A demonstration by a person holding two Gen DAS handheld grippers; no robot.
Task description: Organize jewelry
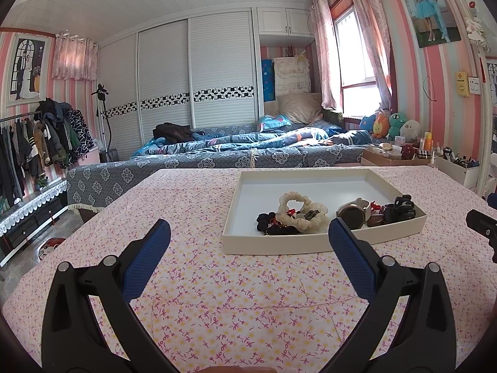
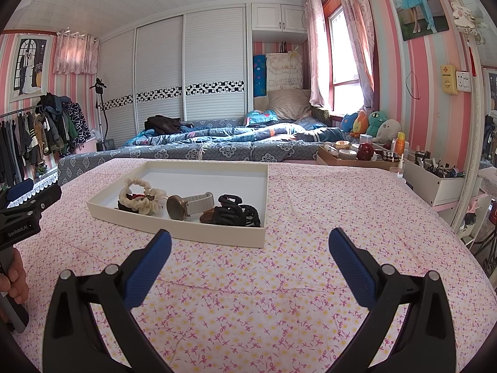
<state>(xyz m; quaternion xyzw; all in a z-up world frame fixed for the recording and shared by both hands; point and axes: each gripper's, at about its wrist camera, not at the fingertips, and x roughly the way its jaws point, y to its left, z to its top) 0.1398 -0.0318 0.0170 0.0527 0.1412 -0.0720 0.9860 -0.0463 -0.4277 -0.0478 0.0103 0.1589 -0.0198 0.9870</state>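
Tray [image 1: 236, 236], shallow and white, sits on the flowered tablecloth [image 1: 248, 295]; every accessory in view lies inside it, crowded along its near edge, the far half bare. No jewelry shows loose on the cloth in either view. That layout fits gathering already done, or sorting within the tray yet to come; the frames do not settle which.

Contents, across the tray in the right wrist view: cream scrunchie [image 2: 139, 200] over dark hair ties [image 1: 267, 220] with a bit of red among them, wristwatch [image 2: 178, 207] with pale strap, brown clip [image 2: 209, 216], black claw clip [image 2: 231, 208].

Handling, judged:
- Scrunchie: soft, light, will squash; pinch anywhere on the fabric ring. Likely to drag the ties beneath it.
- Wristwatch: heaviest piece, round face smooth and probably slippery; the strap beside the case is the better hold.
- Claw clip: rigid plastic, teeth may snag neighbours; grip across the body.

Left gripper [image 1: 248, 233]: jaws spread wide, nothing between them, low over the cloth just short of the tray's near wall.
Right gripper [image 2: 250, 244]: jaws likewise wide apart and empty, near the tray's near right corner, touching nothing visible.
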